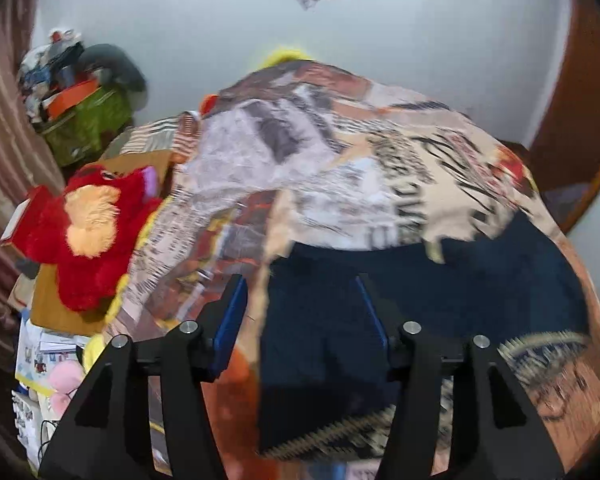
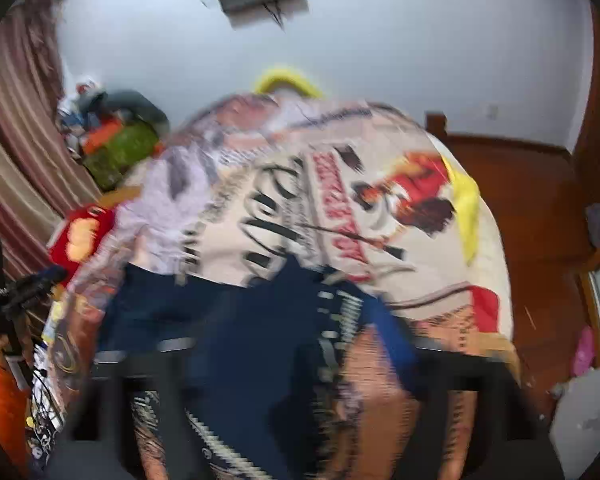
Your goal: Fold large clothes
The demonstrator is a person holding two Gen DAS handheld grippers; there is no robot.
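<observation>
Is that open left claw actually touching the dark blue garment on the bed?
Cannot tell. In the left wrist view the left gripper hangs open over the dark blue garment, but that angle shows neither contact nor gap; the right wrist view is too blurred.

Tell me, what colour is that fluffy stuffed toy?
Bright red, with a pale orange patch, the stuffed toy shows best in the left wrist view.

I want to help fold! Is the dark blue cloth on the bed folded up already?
Cannot tell; the dark blue cloth lies blurred on the printed bedspread.
</observation>
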